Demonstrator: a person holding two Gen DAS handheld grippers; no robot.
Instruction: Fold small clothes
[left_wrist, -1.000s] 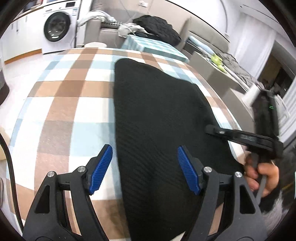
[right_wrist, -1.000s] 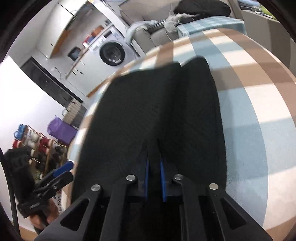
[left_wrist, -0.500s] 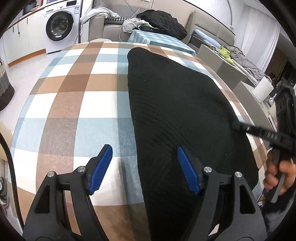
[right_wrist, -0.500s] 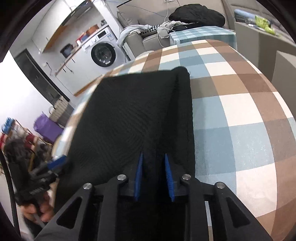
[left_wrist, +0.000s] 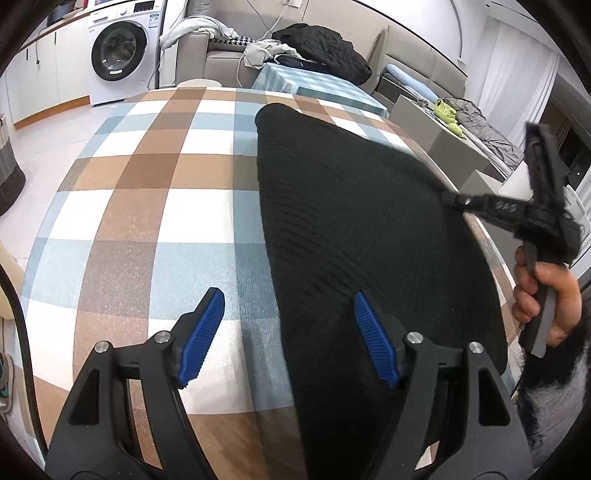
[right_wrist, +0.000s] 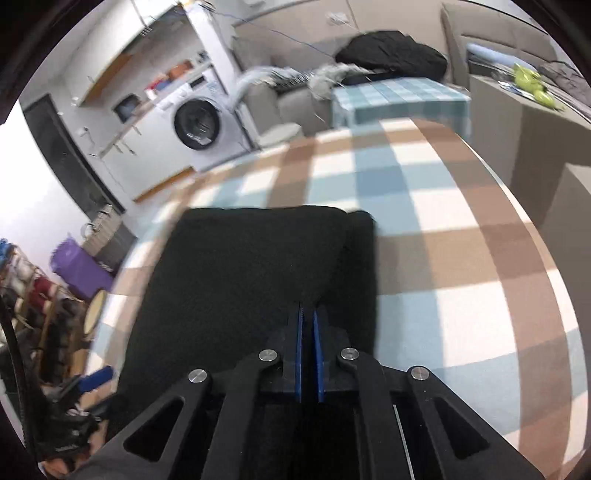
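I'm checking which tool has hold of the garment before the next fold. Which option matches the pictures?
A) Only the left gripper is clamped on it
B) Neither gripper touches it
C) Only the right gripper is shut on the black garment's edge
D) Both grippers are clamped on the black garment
C: the right gripper has its blue pads pinched together on the black garment, while the left gripper stands with jaws wide apart, gripping nothing.

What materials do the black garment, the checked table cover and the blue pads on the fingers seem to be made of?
Black garment: probably a knit, matte, with fine ribbed rows.
Checked table cover: looks like woven cloth, matte and slightly grainy; it could be coated.
Blue pads: likely rubber or soft plastic, with ridged faces.
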